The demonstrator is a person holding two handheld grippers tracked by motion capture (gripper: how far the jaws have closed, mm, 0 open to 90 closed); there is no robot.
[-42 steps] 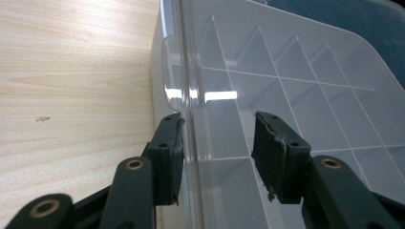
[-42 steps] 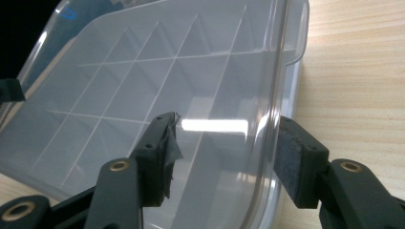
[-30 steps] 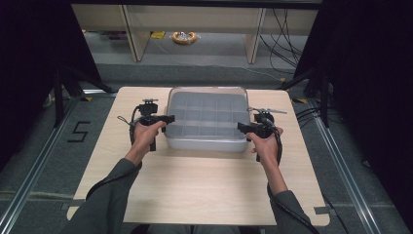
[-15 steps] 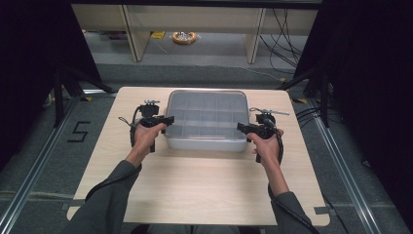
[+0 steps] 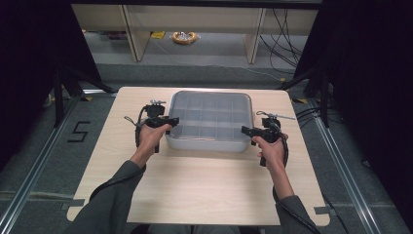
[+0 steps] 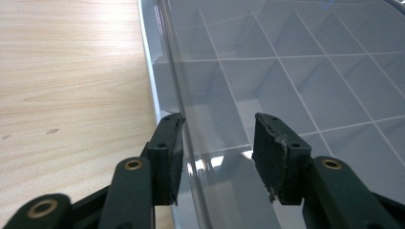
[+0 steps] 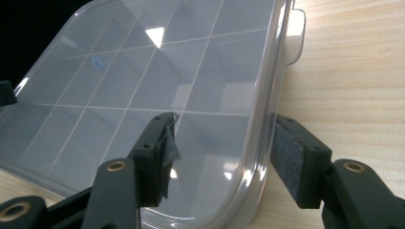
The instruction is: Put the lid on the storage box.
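Observation:
A clear plastic box [image 5: 209,119] with a closed lid and a grid of compartments lies flat on the wooden table [image 5: 204,185]. My left gripper [image 5: 171,122] is at its near left corner. Its jaws straddle the lid's rim [image 6: 177,95]: one pad lies against the outer edge and the other hangs over the lid [image 6: 286,62] with a gap. These jaws have just been opening. My right gripper [image 5: 245,131] is at the near right corner. It straddles the box's rim [image 7: 267,86] the same way, and its outer pad [image 7: 291,157] stands clear of the side.
Bare table [image 6: 71,71] runs to the left of the box, and more bare table [image 7: 353,71] lies to its right and in front of it. Beyond the table, a shelf frame [image 5: 131,34] stands on the floor with cables beside it. Black curtains flank both sides.

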